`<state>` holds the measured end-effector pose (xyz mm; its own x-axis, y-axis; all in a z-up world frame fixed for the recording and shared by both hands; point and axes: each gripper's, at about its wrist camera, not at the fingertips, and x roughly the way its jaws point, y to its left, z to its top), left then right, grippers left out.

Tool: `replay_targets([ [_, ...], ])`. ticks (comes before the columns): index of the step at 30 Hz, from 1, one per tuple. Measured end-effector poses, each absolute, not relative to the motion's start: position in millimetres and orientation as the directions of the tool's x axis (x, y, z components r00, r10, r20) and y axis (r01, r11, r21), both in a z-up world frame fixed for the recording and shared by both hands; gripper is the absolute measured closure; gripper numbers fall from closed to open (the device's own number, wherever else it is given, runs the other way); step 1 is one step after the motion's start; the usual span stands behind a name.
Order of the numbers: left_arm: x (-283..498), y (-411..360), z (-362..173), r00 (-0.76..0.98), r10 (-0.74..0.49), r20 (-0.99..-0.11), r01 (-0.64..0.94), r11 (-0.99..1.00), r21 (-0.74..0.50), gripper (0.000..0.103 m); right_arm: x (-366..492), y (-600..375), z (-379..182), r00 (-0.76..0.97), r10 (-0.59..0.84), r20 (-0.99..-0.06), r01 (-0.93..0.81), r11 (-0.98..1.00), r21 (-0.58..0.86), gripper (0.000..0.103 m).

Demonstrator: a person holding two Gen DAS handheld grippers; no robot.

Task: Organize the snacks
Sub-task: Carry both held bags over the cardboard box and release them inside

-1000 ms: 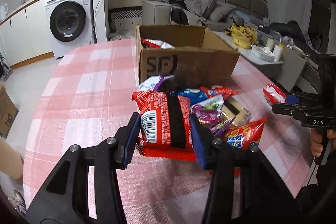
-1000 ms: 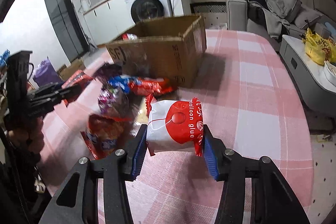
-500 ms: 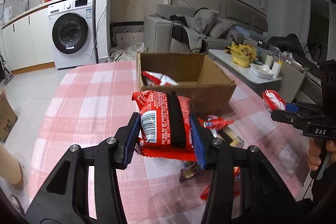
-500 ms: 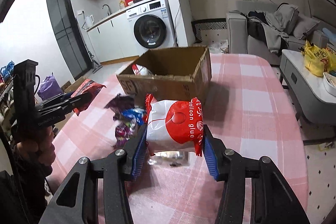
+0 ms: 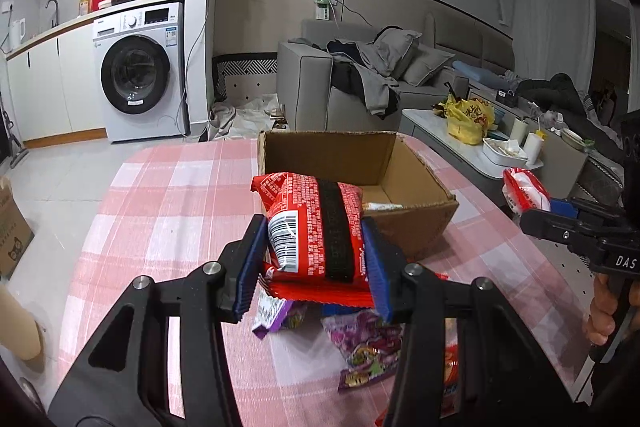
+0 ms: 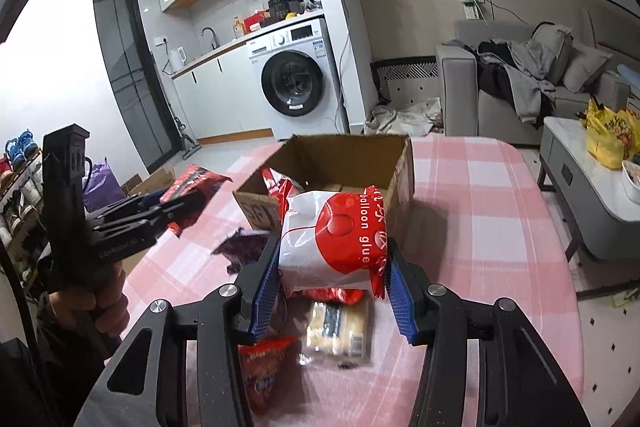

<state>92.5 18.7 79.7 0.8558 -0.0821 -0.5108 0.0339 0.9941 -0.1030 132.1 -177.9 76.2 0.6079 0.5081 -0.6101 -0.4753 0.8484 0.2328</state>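
My left gripper (image 5: 316, 267) is shut on a red snack packet with a black stripe (image 5: 316, 227) and holds it above the table, just short of the open cardboard box (image 5: 416, 223). My right gripper (image 6: 332, 281) is shut on a white and red "balloon glue" bag (image 6: 336, 239), held above the table near the box (image 6: 400, 163). Each gripper shows in the other's view: the right one (image 5: 560, 215) and the left one (image 6: 160, 207). A red and white packet (image 6: 276, 183) lies in the box.
Loose snack packets lie on the pink checked tablecloth (image 5: 168, 211) below the grippers: purple ones (image 5: 368, 343), a yellow pack (image 6: 340, 323) and an orange bag (image 6: 264, 359). A washing machine (image 5: 140, 75), a sofa (image 5: 360, 83) and a low table (image 6: 588, 179) stand around.
Both grippers have risen with their packets and moved toward the box. The pile of snacks has dropped lower in both views, and the inside of the box now shows.
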Motion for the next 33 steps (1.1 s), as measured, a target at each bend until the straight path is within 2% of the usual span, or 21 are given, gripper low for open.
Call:
replay_targets([
  [12,131,10,82,0.853,-0.088,-0.514,0.053,0.995,-0.083,0.060,165,-155,83,0.597,0.525,-0.607,-0.485,0.839,0.248,0.053],
  [33,203,19,73,0.835,-0.063,-0.547,0.032,0.997,-0.066,0.060,225,-123,59,0.542,0.527,-0.654,-0.485,0.832,0.268,0.053],
])
